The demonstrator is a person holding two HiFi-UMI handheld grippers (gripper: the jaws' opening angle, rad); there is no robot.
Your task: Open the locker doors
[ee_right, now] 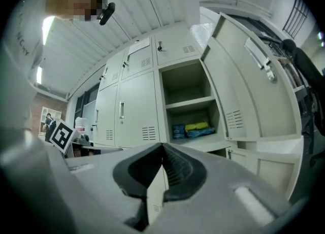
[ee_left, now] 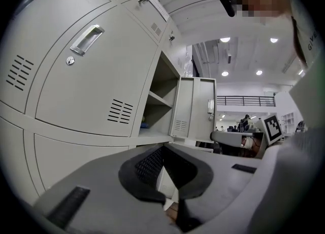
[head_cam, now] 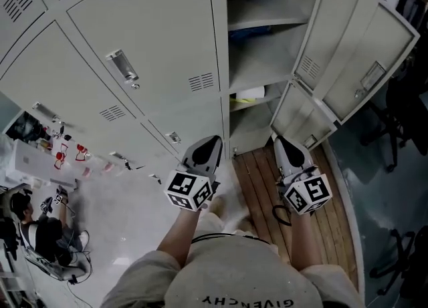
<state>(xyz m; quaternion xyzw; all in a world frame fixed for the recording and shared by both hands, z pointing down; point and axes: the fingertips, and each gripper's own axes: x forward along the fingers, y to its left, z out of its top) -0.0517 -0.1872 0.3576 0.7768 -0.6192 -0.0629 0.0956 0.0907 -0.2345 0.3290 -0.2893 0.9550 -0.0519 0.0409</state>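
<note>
A bank of grey lockers fills the head view. The column in the middle (head_cam: 261, 33) stands open, its tall door (head_cam: 354, 53) and a lower door (head_cam: 301, 113) swung out to the right. The doors to the left (head_cam: 154, 39) are closed, one with a metal handle (head_cam: 122, 65). My left gripper (head_cam: 204, 147) and right gripper (head_cam: 286, 147) hang side by side in front of the lockers, both shut and empty, touching nothing. In the right gripper view, blue and yellow packs (ee_right: 195, 128) lie on a shelf of the open compartment, beyond the right gripper (ee_right: 162, 146). The left gripper (ee_left: 163, 149) faces a closed door (ee_left: 86, 86).
Wooden boards (head_cam: 334, 220) lie under the open doors. Office chairs (head_cam: 394, 119) stand to the right. At lower left a person (head_cam: 47, 233) sits on the floor near a cluttered table (head_cam: 33, 153). Desks (ee_left: 238, 139) show far off in the left gripper view.
</note>
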